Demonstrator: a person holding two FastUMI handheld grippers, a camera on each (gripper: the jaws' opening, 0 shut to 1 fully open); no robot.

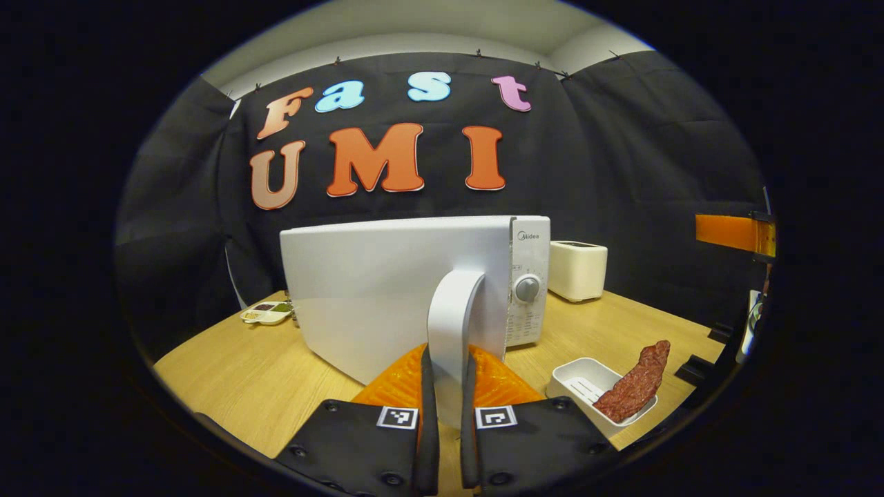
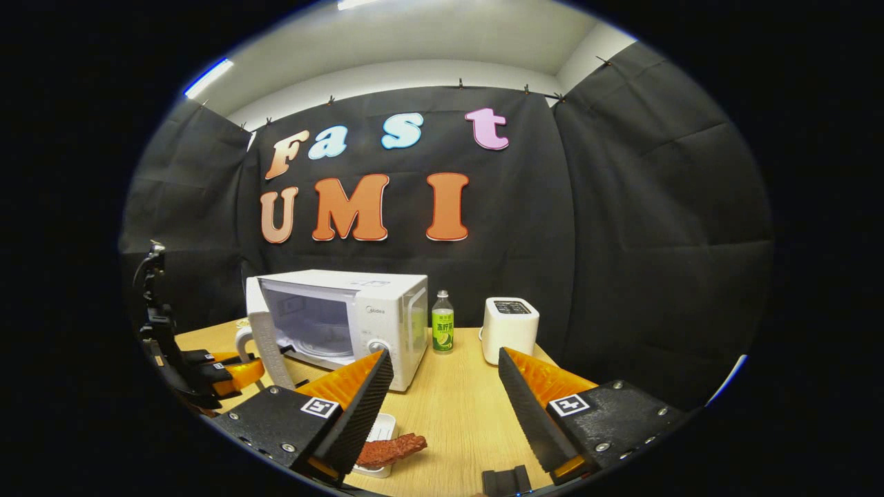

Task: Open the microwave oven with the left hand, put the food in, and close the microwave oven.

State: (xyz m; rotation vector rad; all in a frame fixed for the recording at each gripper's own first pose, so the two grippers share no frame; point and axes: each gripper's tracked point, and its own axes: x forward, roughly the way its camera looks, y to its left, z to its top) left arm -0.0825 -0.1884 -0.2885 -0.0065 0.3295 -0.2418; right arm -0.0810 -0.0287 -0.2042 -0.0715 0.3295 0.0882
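Left gripper [image 1: 447,386] clamps the microwave [image 2: 345,317] door handle [image 1: 450,310], door swung open; right gripper [image 2: 445,393] spread wide above the meat [image 2: 390,450].

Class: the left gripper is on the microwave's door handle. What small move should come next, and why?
Probably keep swinging the door handle outward: the left gripper is clamped on it and the microwave door stands only partly open, while the meat waits in its tray below the open right gripper.

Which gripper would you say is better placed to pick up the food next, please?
Probably the right gripper: it is open and free, with the meat strip on its white tray just below. The left gripper is shut on the microwave door handle, holding the door open.
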